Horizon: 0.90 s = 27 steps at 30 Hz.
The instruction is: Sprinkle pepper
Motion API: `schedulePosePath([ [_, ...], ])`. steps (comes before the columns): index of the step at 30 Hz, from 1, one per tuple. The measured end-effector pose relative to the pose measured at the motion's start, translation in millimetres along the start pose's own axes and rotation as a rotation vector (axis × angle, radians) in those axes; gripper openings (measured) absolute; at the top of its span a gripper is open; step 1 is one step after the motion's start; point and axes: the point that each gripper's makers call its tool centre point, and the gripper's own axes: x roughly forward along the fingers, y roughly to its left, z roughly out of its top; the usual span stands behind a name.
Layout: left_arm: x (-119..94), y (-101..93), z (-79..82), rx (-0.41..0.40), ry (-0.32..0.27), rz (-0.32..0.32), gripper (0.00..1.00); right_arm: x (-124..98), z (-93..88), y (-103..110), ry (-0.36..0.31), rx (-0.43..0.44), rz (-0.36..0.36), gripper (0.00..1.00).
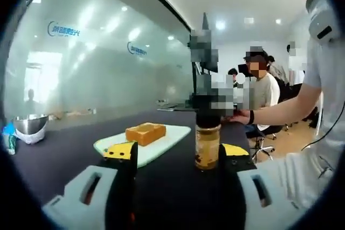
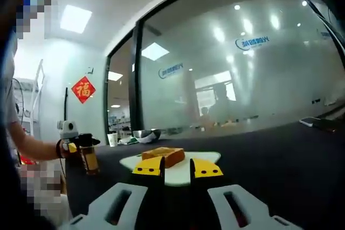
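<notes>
Left gripper view: pepper jar (image 1: 207, 146) upright between parted left fingers (image 1: 123, 153); right gripper (image 2: 176, 168) fingers parted too.

A dark table (image 1: 178, 152) carries a pale cutting board (image 1: 161, 141) with a block of toast (image 1: 145, 132) on it, a pepper jar (image 1: 207, 145) just beside the board, and a metal bowl (image 1: 29, 126) well apart.

Bright from ceiling lights (image 1: 220, 25), glaring on frosted glass wall (image 2: 242, 74); soft throughout, strongly bowed toward fisheye edges.
</notes>
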Motion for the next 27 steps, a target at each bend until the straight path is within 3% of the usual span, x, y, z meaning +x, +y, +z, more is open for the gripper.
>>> schedulePosePath([
  [7, 41.1, -33.4, -10.4, -0.036, 0.041, -0.183, 0.56, -0.6, 0.8, -0.8, -0.004, 0.001, -0.013, 0.15],
  [10, 54.4, -32.7, -20.0, -0.022, 0.081, -0.188, 0.54, -0.7, 1.1, -0.7, -0.006, 0.001, -0.015, 0.15],
  [16, 63.0, -33.2, -16.4, -0.022, 0.062, -0.221, 0.52, -0.6, 1.7, 0.6, -0.009, -0.001, -0.011, 0.15],
  [27, 74.3, -40.6, -25.0, -0.013, 0.091, -0.269, 0.47, -0.4, 1.2, -0.8, -0.009, -0.003, -0.003, 0.15],
])
